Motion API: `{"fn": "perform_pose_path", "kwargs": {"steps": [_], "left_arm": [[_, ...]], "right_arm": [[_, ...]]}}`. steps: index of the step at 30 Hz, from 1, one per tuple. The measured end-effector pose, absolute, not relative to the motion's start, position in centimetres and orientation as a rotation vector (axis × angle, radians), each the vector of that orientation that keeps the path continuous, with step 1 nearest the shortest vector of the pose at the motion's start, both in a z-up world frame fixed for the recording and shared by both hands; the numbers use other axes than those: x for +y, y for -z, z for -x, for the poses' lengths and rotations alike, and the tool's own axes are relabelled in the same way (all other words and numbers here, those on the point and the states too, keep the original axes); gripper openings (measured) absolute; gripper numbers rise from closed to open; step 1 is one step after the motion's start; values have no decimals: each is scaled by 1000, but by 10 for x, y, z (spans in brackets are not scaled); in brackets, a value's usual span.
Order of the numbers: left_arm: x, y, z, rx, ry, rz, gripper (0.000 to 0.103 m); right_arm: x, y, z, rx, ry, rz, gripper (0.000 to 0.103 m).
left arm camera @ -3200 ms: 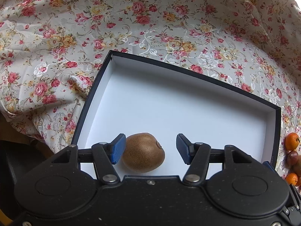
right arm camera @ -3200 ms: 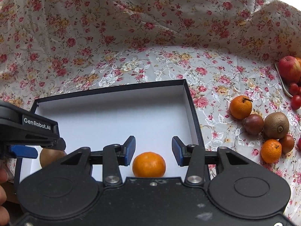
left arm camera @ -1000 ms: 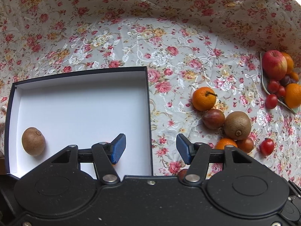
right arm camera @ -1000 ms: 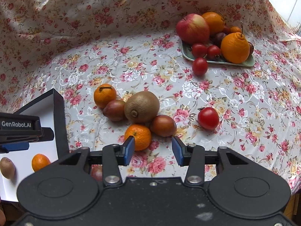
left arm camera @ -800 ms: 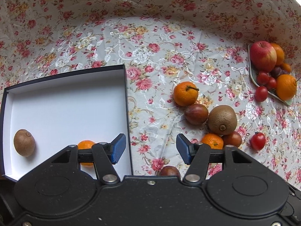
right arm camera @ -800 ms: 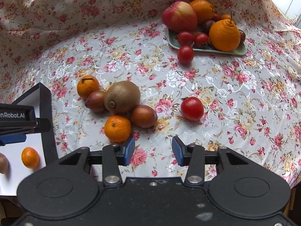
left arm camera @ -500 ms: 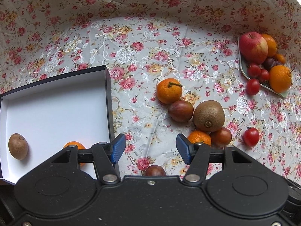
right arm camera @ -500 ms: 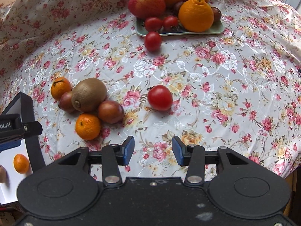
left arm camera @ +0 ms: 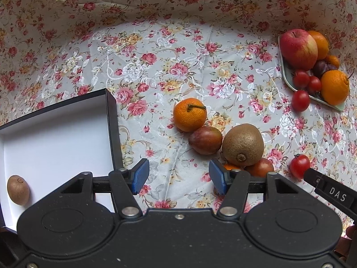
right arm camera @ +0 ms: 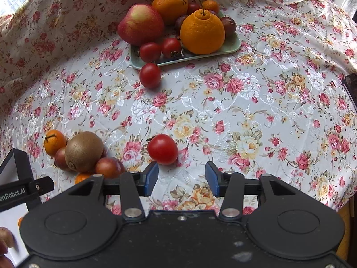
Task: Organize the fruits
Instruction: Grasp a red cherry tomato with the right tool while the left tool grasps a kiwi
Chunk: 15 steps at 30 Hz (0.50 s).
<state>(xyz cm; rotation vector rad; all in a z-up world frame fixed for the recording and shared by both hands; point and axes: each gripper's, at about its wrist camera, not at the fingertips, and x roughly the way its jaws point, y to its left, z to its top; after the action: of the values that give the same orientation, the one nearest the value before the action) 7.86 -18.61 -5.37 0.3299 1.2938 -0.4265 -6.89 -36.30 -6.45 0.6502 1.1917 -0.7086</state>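
— The cherry tomato (right arm camera: 162, 149)?
— Red, glossy, round, on the floral worktop just beyond the right gripper (right arm camera: 181, 179).
— Jaws?
— Both point steeply down, released; the right's have just been opening, nothing between them; the left gripper (left arm camera: 177, 176) is empty.

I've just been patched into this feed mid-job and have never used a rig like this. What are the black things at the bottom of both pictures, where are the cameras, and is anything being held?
Each picture comes from a camera on a hand-held gripper, looking along its two blue-padded fingers. The left gripper is open and empty above the floral cloth, beside the white box holding a kiwi. The right gripper, whose jaws have just been opening, holds nothing; a loose tomato lies just beyond it. Nearby sit a second kiwi among small fruits, and a tray of fruit.
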Motion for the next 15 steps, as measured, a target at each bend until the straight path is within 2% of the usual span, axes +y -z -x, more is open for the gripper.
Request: {"fn": "perform_pose_path", "kwargs": {"steps": [15], "left_arm": [[-199,58,-92,1308,443,-332,63]], "right_arm": [[-370,72,41,1168,682,-593,51]]}}
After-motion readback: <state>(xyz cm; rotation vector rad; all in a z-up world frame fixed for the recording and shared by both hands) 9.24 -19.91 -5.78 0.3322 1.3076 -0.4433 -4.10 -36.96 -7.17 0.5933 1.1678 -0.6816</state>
